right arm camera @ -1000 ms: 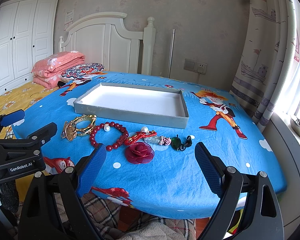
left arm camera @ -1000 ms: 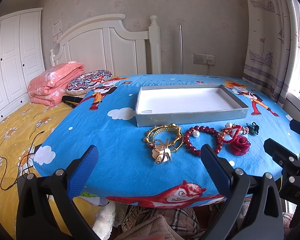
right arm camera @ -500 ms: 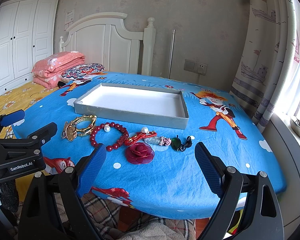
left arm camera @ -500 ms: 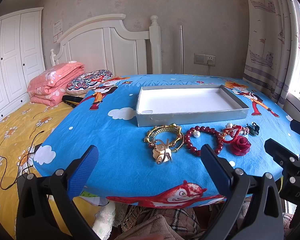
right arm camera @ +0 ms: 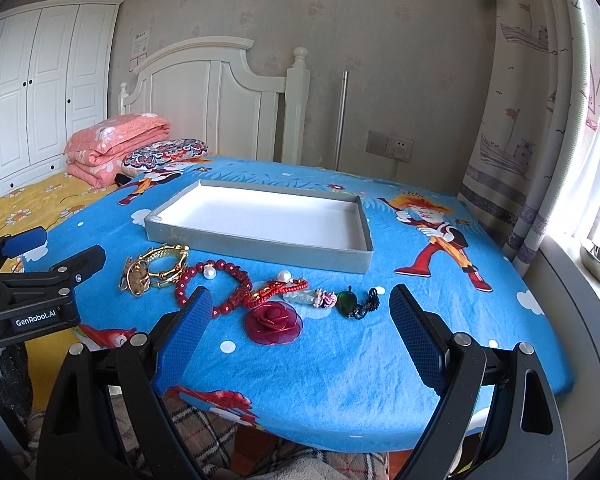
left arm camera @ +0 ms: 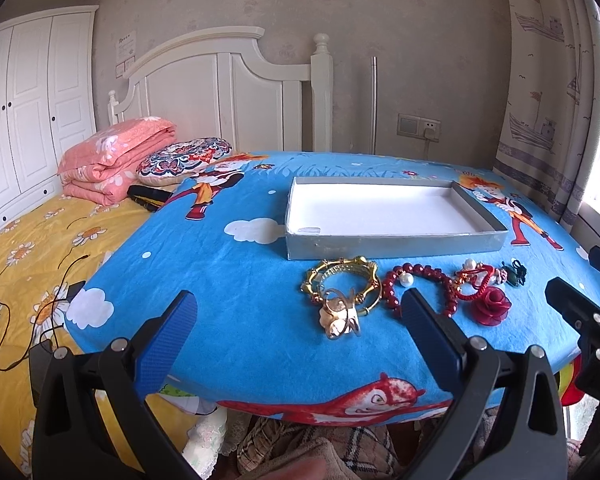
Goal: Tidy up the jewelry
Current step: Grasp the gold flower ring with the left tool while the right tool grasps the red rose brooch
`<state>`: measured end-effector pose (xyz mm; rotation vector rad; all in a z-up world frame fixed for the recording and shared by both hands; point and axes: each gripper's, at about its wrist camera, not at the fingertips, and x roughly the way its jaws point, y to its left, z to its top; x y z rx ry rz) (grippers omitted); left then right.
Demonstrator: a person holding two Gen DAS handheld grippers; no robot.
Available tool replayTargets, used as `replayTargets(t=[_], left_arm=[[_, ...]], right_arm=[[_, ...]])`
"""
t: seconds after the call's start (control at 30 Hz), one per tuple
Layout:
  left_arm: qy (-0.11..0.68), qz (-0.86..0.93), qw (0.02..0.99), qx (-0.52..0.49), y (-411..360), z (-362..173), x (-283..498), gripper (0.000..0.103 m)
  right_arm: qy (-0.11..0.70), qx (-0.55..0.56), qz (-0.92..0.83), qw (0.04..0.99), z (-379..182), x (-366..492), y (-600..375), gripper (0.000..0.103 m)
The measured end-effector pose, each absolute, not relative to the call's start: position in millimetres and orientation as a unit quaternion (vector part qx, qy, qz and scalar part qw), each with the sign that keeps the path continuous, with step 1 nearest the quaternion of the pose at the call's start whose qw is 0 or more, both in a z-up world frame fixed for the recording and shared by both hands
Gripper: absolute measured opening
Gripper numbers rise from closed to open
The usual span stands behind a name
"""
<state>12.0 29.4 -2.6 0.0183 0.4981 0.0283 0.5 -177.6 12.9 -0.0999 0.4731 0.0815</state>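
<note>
An empty grey tray with a white floor (left arm camera: 384, 242) (right arm camera: 256, 247) lies on the blue cartoon tablecloth. In front of it lies a row of jewelry: a gold bangle (left arm camera: 342, 280) (right arm camera: 162, 266) with a gold brooch (left arm camera: 340, 320), a dark red bead bracelet (left arm camera: 420, 280) (right arm camera: 220, 280), a red cord piece (right arm camera: 276, 290), a red fabric rose (left arm camera: 492, 306) (right arm camera: 274, 320) and a green pendant (right arm camera: 346, 302). My left gripper (left arm camera: 296, 320) is open and empty, just short of the gold pieces. My right gripper (right arm camera: 300, 320) is open and empty, just short of the rose.
The round table (left arm camera: 220, 280) ends just below both grippers. A bed with a yellow sheet (left arm camera: 28, 256), pink folded blanket (left arm camera: 116, 160) and patterned pillow (left arm camera: 184, 156) stands at left. A curtain (right arm camera: 540, 120) and window sill are at right.
</note>
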Motion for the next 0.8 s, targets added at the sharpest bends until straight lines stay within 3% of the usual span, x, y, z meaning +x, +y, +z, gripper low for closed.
replayTargets(t=[0.13,0.37,0.6,0.8], left_arm=[[0.211,0.04,0.976,0.023,34.2,-3.4,14.0,0.099],[0.236,0.022,0.971,0.017,38.4,-17.0,23.0,0.099],[0.262,0.016,0.965,0.019,38.2,-31.2,29.3,0.099],[0.281,0.004,0.96,0.006,41.2,-41.7,34.6,0.098]], right_arm=[[0.22,-0.057,0.065,0.972,8.6,4.1,-175.9,0.084],[0.236,-0.06,0.094,0.966,-8.3,15.3,-170.7,0.084],[0.264,-0.056,0.093,0.958,-28.3,34.6,-171.8,0.072],[0.263,-0.091,0.103,0.955,-43.5,47.4,-156.7,0.068]])
